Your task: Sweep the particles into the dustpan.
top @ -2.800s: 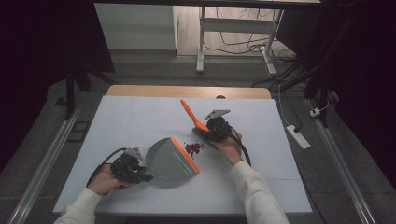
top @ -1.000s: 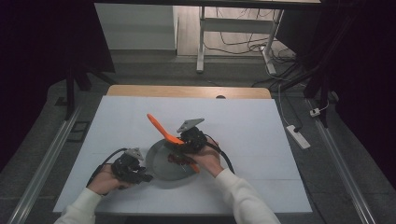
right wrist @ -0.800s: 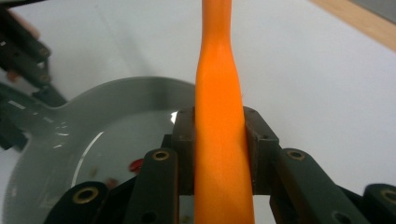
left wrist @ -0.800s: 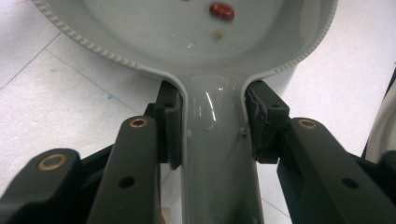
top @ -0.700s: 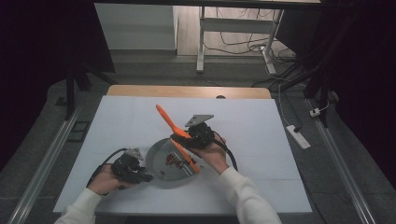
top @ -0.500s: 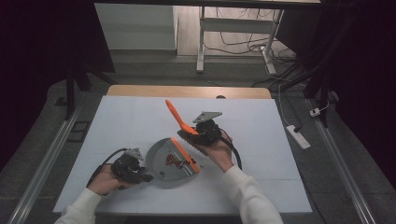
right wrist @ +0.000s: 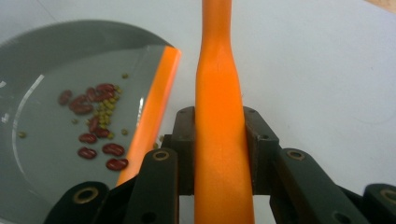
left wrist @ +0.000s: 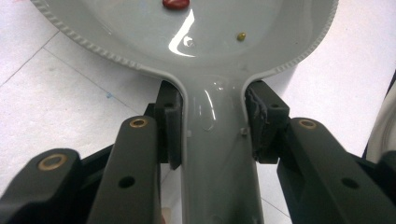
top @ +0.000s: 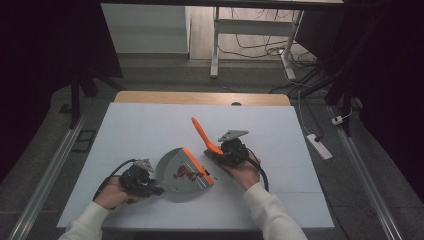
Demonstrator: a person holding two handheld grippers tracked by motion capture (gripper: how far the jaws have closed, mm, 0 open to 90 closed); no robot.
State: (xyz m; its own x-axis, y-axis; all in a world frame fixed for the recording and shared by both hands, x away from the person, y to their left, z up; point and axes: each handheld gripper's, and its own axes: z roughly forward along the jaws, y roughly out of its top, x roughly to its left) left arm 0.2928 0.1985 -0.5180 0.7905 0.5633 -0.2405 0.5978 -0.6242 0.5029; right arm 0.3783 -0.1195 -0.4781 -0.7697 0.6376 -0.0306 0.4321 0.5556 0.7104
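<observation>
Right tool drew brush off dustpan; bristles hidden.

Beans lie in the dustpan on the table. The brush stands just right of it.

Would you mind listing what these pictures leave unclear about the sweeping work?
- Brush: its bristle end is hidden behind the right gripper in the high view and cut off by the bottom edge in the right gripper view.
- Dustpan: its front lip is cut off by the top edge of the left gripper view.
- Small specks on the table beside the dustpan's orange lip: too small to identify in the high view.
</observation>
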